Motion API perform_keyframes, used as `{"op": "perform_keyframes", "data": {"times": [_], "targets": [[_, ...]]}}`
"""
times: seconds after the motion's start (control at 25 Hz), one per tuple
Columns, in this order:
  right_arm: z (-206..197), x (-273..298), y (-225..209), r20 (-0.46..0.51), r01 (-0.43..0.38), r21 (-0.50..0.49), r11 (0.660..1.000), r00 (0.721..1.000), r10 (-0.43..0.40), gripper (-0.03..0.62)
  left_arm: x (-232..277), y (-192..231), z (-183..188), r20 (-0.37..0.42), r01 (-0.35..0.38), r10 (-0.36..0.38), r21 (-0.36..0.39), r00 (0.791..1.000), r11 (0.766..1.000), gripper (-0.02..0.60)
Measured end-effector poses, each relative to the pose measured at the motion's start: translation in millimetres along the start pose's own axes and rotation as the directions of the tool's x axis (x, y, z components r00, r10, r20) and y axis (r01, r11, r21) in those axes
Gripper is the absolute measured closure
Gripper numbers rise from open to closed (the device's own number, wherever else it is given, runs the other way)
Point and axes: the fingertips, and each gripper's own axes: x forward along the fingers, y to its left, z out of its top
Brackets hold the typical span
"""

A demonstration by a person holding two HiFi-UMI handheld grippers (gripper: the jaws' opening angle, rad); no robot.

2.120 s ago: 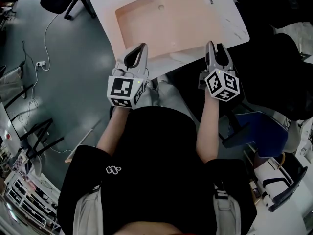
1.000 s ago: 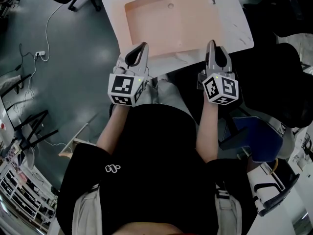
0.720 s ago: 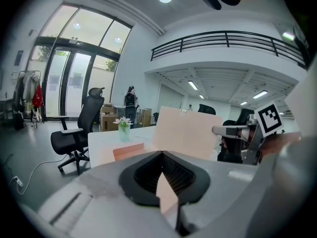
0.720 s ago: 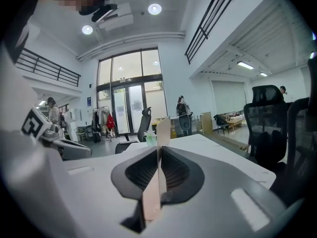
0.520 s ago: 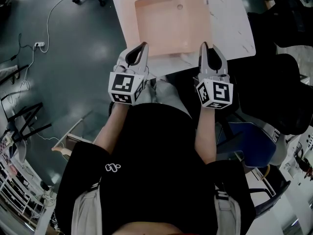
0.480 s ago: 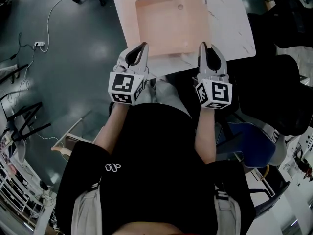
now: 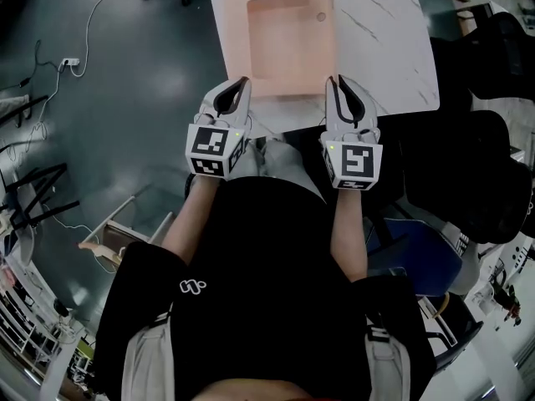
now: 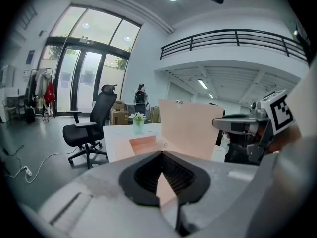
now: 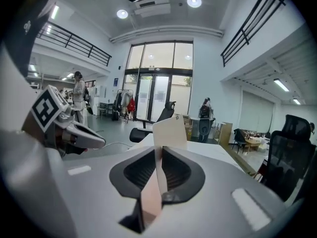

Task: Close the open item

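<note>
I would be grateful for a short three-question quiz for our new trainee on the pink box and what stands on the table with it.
1. True or false: the lid of the pink box lies shut flat.
2. In the left gripper view, what stands on the white table beyond the box? A) a laptop B) a vase of flowers C) a mug
3. In the head view, along which side of the box does the lid stand?
Key: 1 false, it stands upright; 2 B; 3 the right side.
</note>
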Motion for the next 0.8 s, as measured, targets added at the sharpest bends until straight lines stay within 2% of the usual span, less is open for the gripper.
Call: {"op": "perform_keyframes", "data": {"times": [0.32,0.52,0.8], "targets": [[5,17,39,-0.039,-0.094,-0.118,0.989,0.995,0.090,0.551,-10,17,-7,-0.003,-0.034,0.034,-0.026,0.999,0.999,0.592],[0,25,60,-0.088,-0.135,-0.205,0.969,0.989,0.119,0.548,-17,30,-18,-0.015,-0.059,0.058,-0.046,0.998,0.997,0.592],[-10,37,87,-0.151,-0.212,-0.269,0.940,0.973,0.176,0.542,-23,48,-35,-0.040,-0.091,0.088,-0.076,0.995,0.993,0.592]]}}
